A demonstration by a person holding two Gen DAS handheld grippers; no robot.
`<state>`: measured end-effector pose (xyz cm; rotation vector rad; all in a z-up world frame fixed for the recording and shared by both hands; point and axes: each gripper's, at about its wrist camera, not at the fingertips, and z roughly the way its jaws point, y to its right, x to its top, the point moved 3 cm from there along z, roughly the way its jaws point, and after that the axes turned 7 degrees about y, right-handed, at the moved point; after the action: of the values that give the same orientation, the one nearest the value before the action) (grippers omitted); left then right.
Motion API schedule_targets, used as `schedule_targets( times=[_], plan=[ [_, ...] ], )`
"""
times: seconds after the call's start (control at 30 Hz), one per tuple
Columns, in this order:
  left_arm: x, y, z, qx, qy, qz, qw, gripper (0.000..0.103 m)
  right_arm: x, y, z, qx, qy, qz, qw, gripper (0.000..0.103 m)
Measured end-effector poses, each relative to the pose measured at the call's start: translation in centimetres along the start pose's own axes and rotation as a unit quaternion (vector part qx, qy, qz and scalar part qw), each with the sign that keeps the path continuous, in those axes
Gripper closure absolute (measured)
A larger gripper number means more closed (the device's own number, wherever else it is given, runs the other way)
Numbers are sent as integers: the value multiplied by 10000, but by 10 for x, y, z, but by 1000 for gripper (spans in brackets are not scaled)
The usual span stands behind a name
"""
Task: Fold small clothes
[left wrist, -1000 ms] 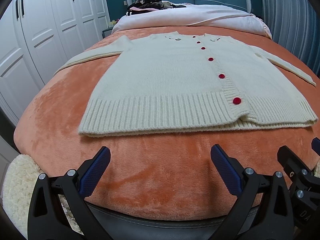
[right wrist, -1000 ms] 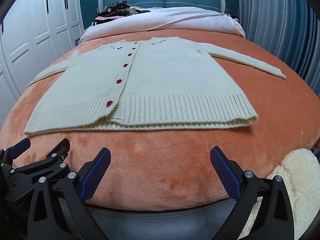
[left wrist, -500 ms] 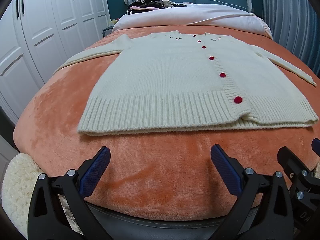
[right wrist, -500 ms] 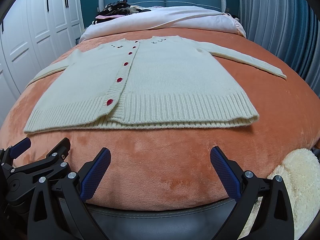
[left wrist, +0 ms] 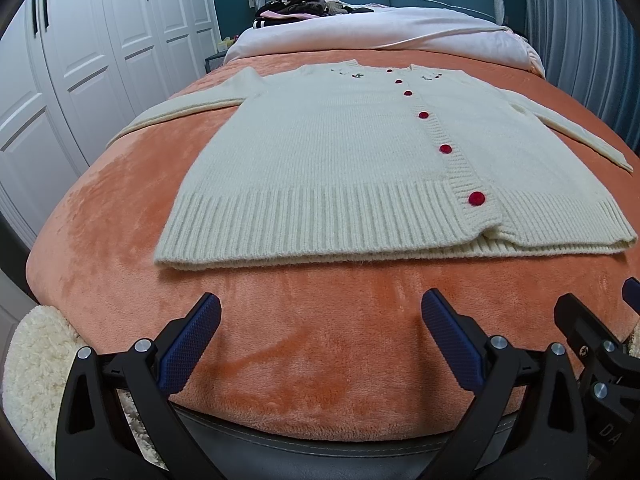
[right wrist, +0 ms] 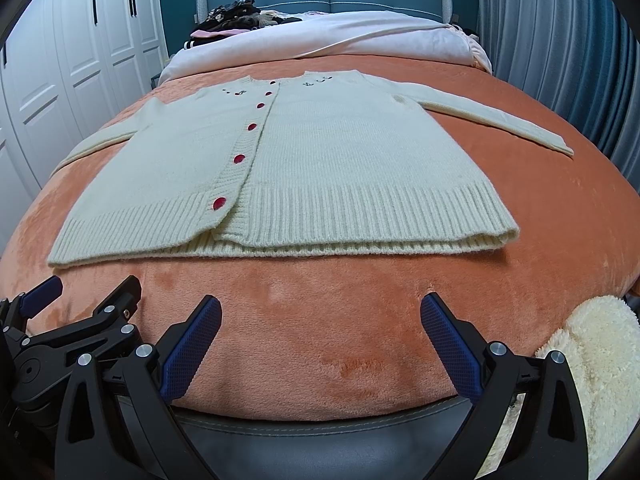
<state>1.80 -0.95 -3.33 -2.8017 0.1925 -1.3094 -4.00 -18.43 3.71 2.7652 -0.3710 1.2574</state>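
Observation:
A cream knit cardigan (left wrist: 340, 160) with red buttons lies flat, front up, on the orange bedspread (left wrist: 320, 340), sleeves spread to both sides. It also shows in the right wrist view (right wrist: 320, 160). My left gripper (left wrist: 320, 312) is open and empty, hovering over the foot of the bed short of the ribbed hem. My right gripper (right wrist: 320, 312) is open and empty, at the same distance from the hem. Each gripper shows at the edge of the other's view.
A pile of dark clothes (left wrist: 296, 0) lies at the headboard on a white duvet (left wrist: 400, 32). White wardrobes (left wrist: 80, 60) stand on the left, grey curtains (right wrist: 560, 40) on the right. A cream fluffy rug (right wrist: 600, 360) lies beside the bed's foot.
Both views have crept slightly forward and tilted a little; the cardigan has not moved and both grippers stay open.

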Motion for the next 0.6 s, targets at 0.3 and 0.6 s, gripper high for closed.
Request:
schedule_targets(
  times=[0.3, 0.6],
  plan=[
    [19, -32, 1, -28, 15, -633, 9980, 5, 40, 80, 24, 256, -72, 1392, 9899, 5],
    [78, -63, 20, 21, 139, -1220, 9924, 5, 149, 310, 105, -1298, 245, 2942, 9466, 5]
  ],
)
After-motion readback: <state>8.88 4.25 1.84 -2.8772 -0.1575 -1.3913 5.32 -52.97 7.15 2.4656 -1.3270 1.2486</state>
